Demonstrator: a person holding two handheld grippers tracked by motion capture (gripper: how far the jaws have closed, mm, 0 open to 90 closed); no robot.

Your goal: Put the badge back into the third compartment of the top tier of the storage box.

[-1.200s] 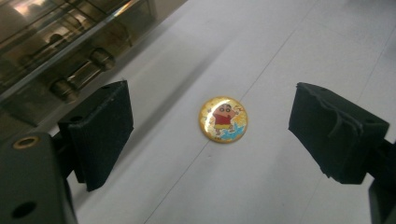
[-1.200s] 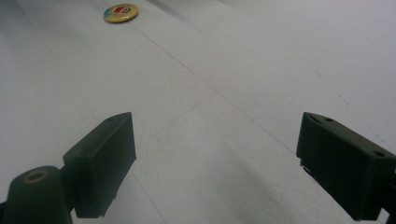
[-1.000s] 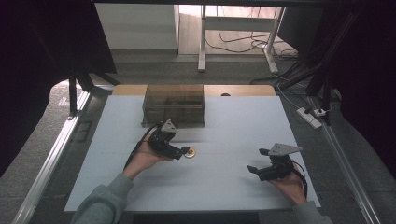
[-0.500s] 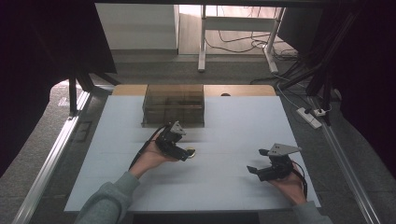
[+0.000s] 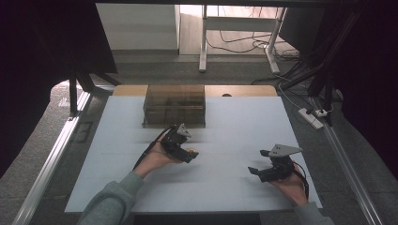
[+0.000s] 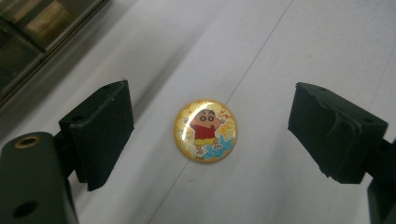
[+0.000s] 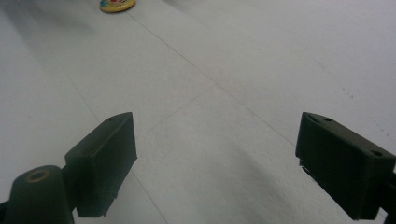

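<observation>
A round yellow badge [image 6: 205, 131] with a cartoon boy in a red shirt lies flat on the white table [image 5: 225, 187]. My left gripper [image 6: 210, 135] hangs just above it, open, with the badge between the two jaws and touching neither. From above, the left gripper [image 5: 187, 153] sits at the table's middle, over the badge [image 5: 191, 151]. My right gripper [image 5: 257, 172] rests near the front right, open and empty. In the right gripper view the gripper [image 7: 219, 163] faces bare table, with the badge [image 7: 117, 4] far off at the top edge.
A brown see-through box [image 5: 174, 105] with compartments stands at the back centre, just behind the left gripper; its corner [image 6: 32, 32] shows in the left gripper view. Dark floor, table legs and cables lie beyond the table's far edge.
My left gripper has slid right and forward until its jaws stand over the badge. The right gripper has stayed where it was.
</observation>
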